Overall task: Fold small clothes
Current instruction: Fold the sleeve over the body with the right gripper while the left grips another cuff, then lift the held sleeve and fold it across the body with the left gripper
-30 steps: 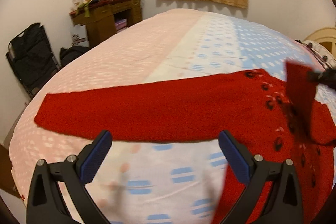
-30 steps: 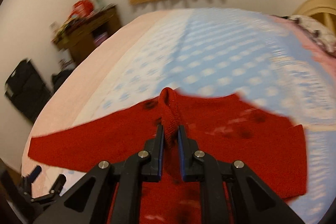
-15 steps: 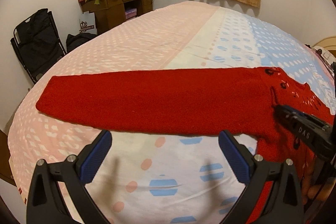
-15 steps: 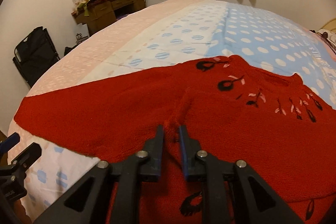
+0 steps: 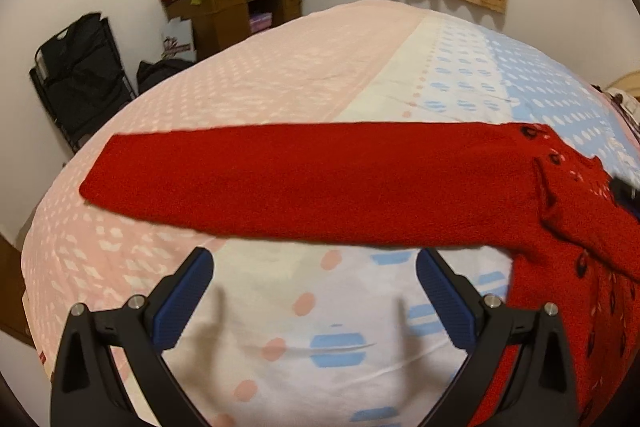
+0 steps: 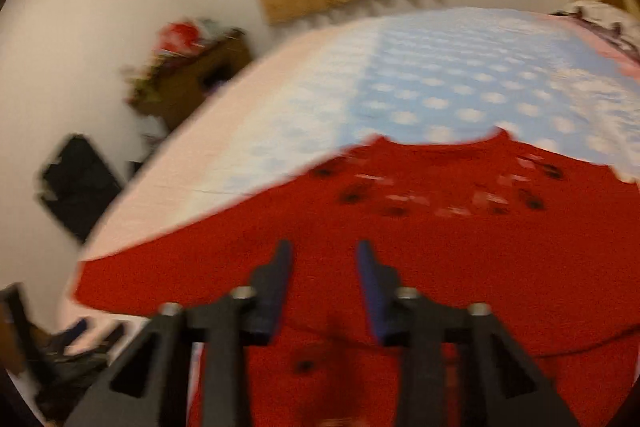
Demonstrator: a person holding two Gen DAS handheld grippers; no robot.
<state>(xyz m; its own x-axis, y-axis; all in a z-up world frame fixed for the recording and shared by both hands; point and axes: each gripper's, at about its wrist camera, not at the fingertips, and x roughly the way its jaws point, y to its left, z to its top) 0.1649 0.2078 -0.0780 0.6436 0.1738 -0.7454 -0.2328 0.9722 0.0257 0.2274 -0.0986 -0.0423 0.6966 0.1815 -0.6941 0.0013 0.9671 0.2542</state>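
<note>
Both my grippers, left (image 5: 314, 279) and right (image 6: 324, 267), gape empty; the sleeve (image 5: 280, 183) ahead could bunch if pinched off-centre.

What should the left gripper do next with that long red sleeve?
Probably ease the left gripper forward and down to pinch the near edge of the sleeve. It is open and empty, and the sleeve lies flat and stretched out on the bed. The right gripper is open over the sweater body, holding nothing.
</note>
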